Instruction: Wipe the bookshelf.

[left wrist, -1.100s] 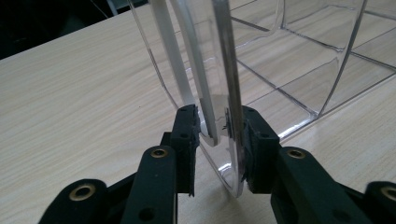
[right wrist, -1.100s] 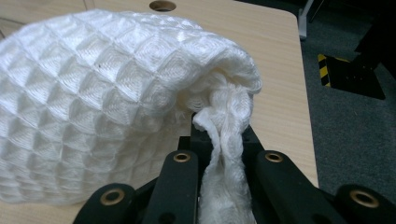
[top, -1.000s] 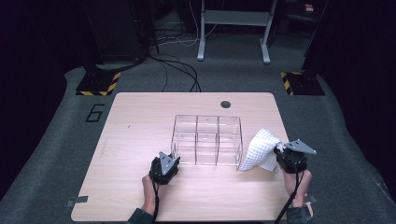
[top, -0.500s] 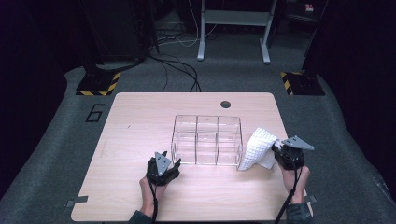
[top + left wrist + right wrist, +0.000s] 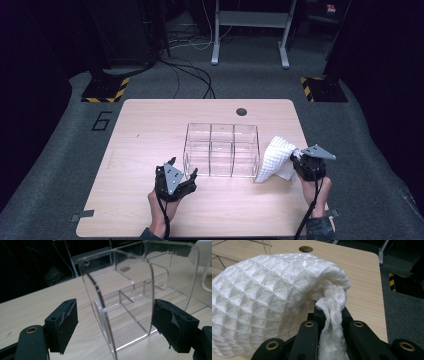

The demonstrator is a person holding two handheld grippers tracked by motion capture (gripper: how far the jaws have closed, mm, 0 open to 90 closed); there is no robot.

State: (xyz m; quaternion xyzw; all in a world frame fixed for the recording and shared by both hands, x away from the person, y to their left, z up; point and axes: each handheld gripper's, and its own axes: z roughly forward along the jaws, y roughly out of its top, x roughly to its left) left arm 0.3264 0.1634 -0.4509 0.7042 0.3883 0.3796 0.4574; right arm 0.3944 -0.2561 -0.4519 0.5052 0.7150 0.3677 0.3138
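While the right gripper (image 5: 303, 161) clamps the white cloth (image 5: 274, 159) at lower right, the left gripper (image 5: 181, 169), jaws just opening, sits apart nearest the clear box (image 5: 221, 149).

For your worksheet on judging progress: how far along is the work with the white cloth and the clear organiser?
Done: the right gripper is shut on the white waffle cloth, lifted beside the clear three-compartment organiser. In hand: the left gripper sits at the organiser's near left corner, jaws just opened, pads clear of the wall. Left: probably wiping, since the cloth hangs at the organiser's right end and has not yet entered a compartment.
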